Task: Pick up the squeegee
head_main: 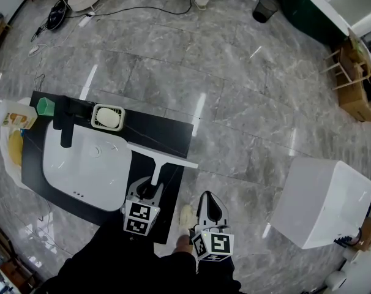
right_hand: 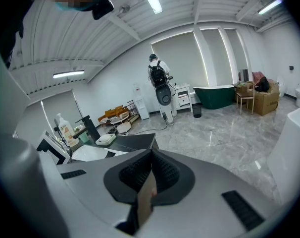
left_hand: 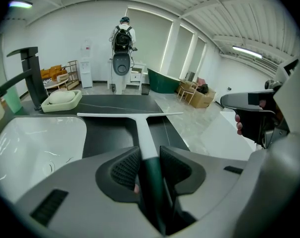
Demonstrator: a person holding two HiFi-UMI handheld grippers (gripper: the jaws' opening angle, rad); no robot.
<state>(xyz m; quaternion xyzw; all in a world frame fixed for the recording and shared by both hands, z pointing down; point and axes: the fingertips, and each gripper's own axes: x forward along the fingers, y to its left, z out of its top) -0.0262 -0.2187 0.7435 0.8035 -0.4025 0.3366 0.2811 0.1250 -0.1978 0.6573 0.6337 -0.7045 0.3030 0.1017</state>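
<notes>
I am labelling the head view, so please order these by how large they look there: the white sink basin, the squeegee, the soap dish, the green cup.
1. sink basin
2. squeegee, long but thin
3. soap dish
4. green cup

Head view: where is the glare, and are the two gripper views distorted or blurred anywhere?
Head view: ceiling lights glare in white streaks on the polished floor. Left gripper view: strong fisheye bending, squeegee sharp, jaws near the lens soft. Right gripper view: same bending, dark corners.
</notes>
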